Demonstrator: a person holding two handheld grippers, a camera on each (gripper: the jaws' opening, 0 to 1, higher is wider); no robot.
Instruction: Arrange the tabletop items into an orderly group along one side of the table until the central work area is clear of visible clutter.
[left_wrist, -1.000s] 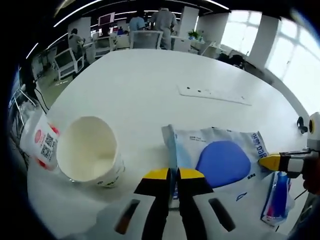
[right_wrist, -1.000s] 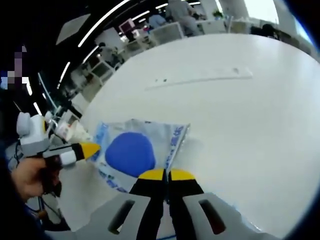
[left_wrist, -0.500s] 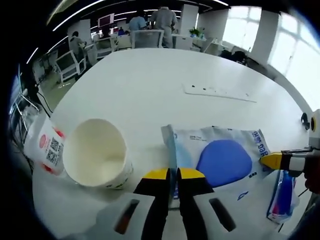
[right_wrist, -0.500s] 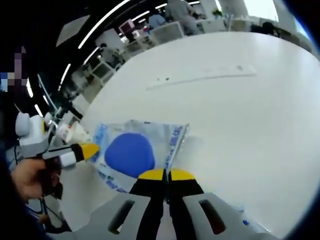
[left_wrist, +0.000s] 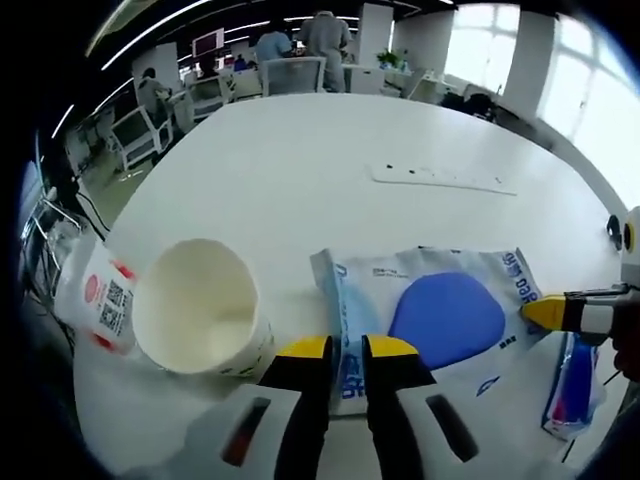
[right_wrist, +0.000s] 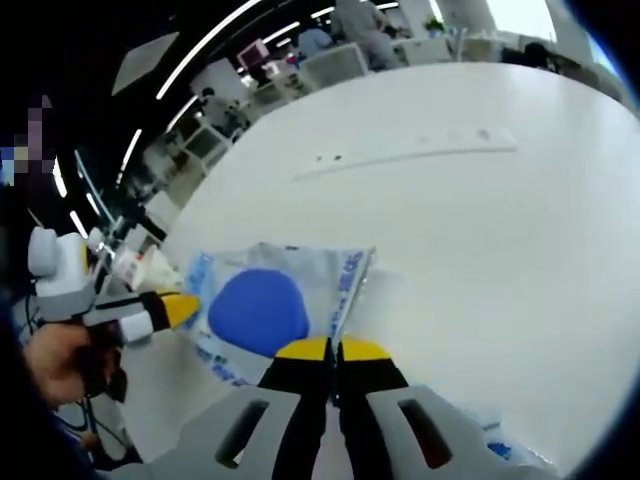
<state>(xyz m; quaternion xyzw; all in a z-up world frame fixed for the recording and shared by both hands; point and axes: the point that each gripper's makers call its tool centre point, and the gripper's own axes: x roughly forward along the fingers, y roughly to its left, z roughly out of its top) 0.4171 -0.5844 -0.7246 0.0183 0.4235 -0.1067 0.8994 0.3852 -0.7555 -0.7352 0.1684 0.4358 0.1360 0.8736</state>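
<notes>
Tongs on the left (left_wrist: 346, 348) stand slightly parted over one edge of the blue-printed packet (left_wrist: 440, 318) lying flat on the white table (left_wrist: 300, 160), the right tongs (right_wrist: 333, 350) pinch its opposite edge, so slide it flat toward the paper cup (left_wrist: 200, 318).

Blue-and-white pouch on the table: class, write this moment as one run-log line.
left gripper: open, astride pouch edge | right gripper: shut on pouch's opposite edge | cup: upright beside pouch | white table

An open-plan office: rows of desks and chairs (left_wrist: 295, 75), seated people (left_wrist: 272, 42), ceiling strip lights (right_wrist: 215, 40), and large windows (left_wrist: 590, 90).
</notes>
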